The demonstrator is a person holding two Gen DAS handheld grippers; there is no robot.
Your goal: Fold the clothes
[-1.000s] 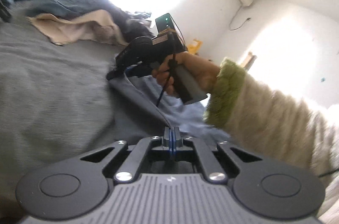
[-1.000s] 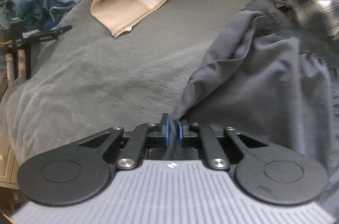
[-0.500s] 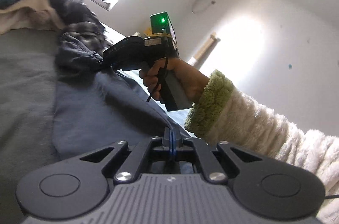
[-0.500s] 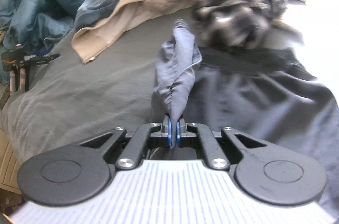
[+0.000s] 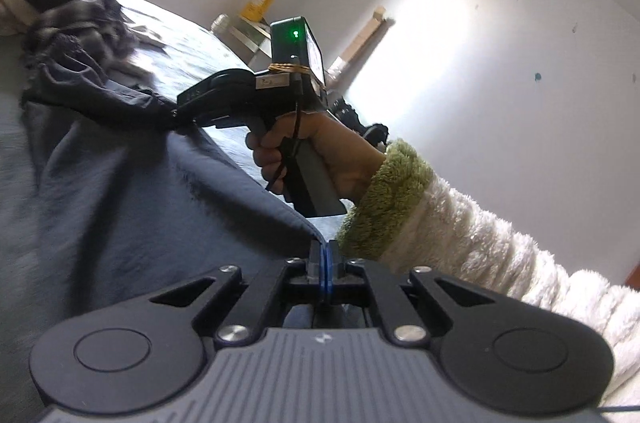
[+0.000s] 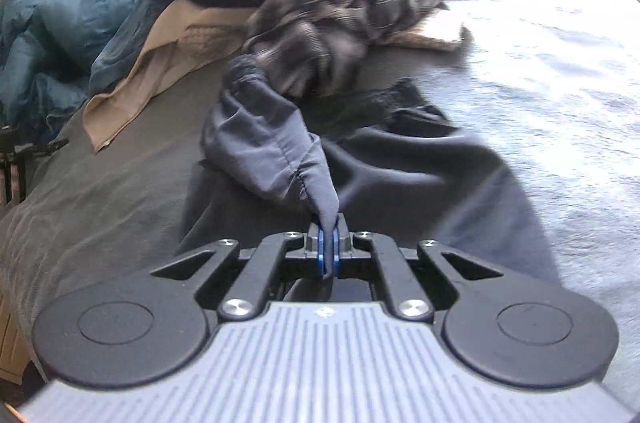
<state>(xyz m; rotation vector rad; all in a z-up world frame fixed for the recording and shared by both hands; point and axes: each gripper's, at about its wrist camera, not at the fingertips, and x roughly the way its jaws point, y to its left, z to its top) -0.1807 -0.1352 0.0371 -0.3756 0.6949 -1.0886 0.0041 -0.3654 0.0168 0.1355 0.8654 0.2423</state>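
A dark navy garment [image 5: 132, 199] stretches between both grippers above the grey bed. My left gripper [image 5: 323, 255] is shut on one corner of its edge. In the left wrist view the right gripper [image 5: 176, 113], held by a hand in a fuzzy white and green sleeve, pinches the garment's far corner. In the right wrist view my right gripper [image 6: 329, 237] is shut on a seamed corner of the navy garment [image 6: 264, 139], which trails back toward the pile; the rest lies spread on the bed.
A plaid dark garment [image 6: 332, 19] is heaped behind, with a beige garment [image 6: 136, 83] and a blue quilt [image 6: 60, 23] at the left. The grey blanket [image 6: 560, 63] runs to the right. A white wall [image 5: 500, 43] and a shelf [image 5: 248, 31] stand beyond the bed.
Both grippers have swept sideways across the bed and lifted a little, carrying the navy garment with them. It is now pulled out taut between them, nearer the plaid pile.
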